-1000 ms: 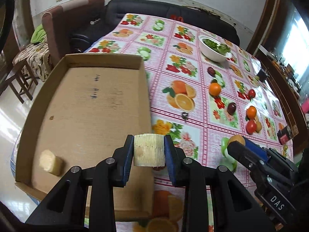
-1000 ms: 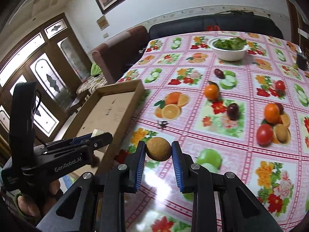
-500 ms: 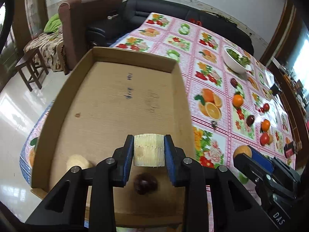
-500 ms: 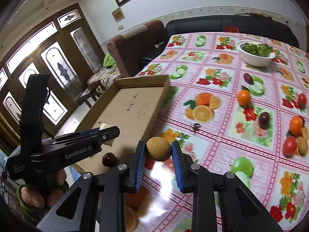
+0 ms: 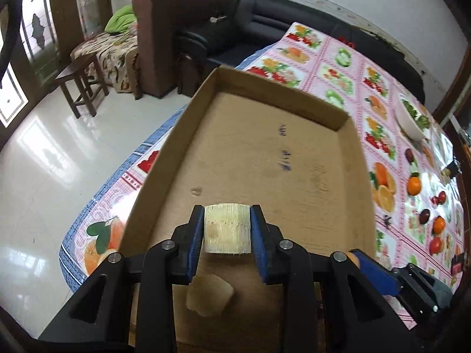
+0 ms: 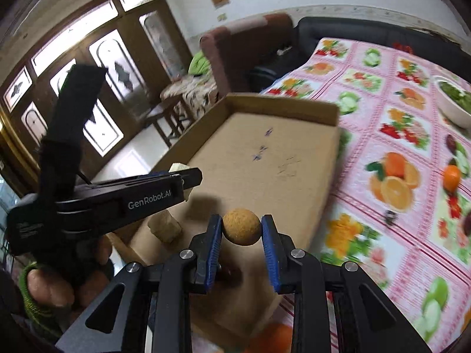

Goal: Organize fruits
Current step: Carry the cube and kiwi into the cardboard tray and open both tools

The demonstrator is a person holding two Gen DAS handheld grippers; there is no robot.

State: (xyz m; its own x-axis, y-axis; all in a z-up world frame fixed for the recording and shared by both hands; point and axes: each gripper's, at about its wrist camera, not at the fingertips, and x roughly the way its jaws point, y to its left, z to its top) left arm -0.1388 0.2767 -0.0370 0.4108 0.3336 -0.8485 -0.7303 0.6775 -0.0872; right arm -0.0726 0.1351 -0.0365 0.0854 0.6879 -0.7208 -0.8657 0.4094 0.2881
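Left tongs (image 5: 227,232): clamped on pale cut cane piece (image 5: 227,231), its grain running fore-aft, above the cardboard tray (image 5: 294,158).
Right tongs (image 6: 241,231): clamped on round brown fruit (image 6: 241,226); no long axis.
Right view only: hand (image 6: 50,288) holding left tongs.
Left view only: orange (image 5: 414,186) on surface (image 5: 332,70).

wrist fisheyes angled down, close; both share cardboard tray (image 5: 350,158)

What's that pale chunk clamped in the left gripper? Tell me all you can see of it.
The chunk is a short, pale yellow-green piece, roughly cylindrical, with fine lengthwise ridges and a fibrous look, like cut cane, though that is a guess. A row of tiny dots crosses it. Its lower cut edge looks ragged. The left gripper clamps it by two opposite sides between blue pads, in the air above the cardboard tray. Nothing else touches it. A similar piece lies in the tray below.
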